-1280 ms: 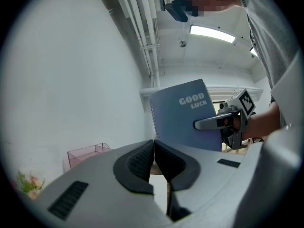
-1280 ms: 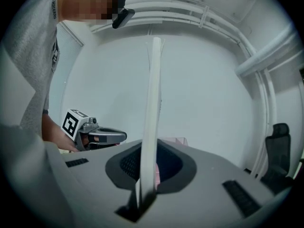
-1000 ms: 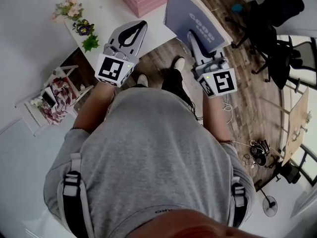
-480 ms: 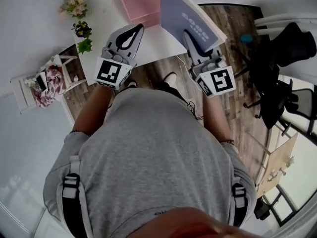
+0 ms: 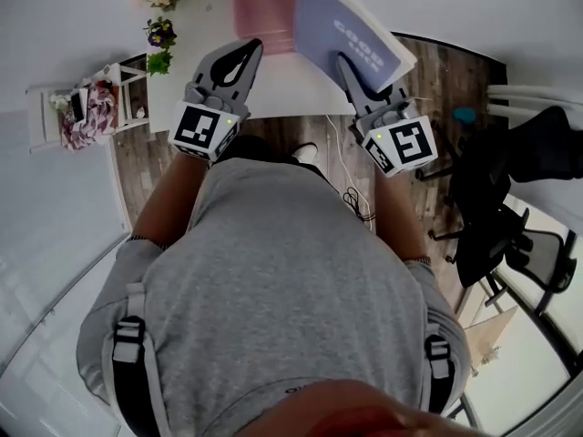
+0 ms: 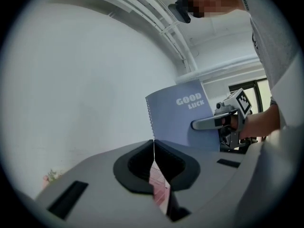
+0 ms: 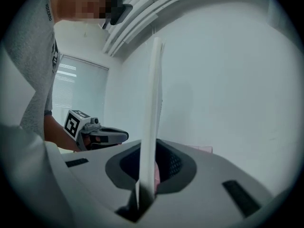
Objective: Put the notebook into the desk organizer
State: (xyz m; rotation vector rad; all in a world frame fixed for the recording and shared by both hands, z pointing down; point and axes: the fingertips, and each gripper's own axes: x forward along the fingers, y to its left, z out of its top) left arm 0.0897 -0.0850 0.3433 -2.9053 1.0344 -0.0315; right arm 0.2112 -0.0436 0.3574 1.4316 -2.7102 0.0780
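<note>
Head view: R gripper (image 5: 348, 65) clamped narrow on notebook (image 5: 351, 30), held upright over white desk (image 5: 301, 98), near pink organizer (image 5: 264, 3). L gripper (image 5: 244, 51) jaws together, empty. R gripper view shows only the notebook's thin edge btwn jaws; L gripper view shows its cover, "GOOD LUCK".
</note>
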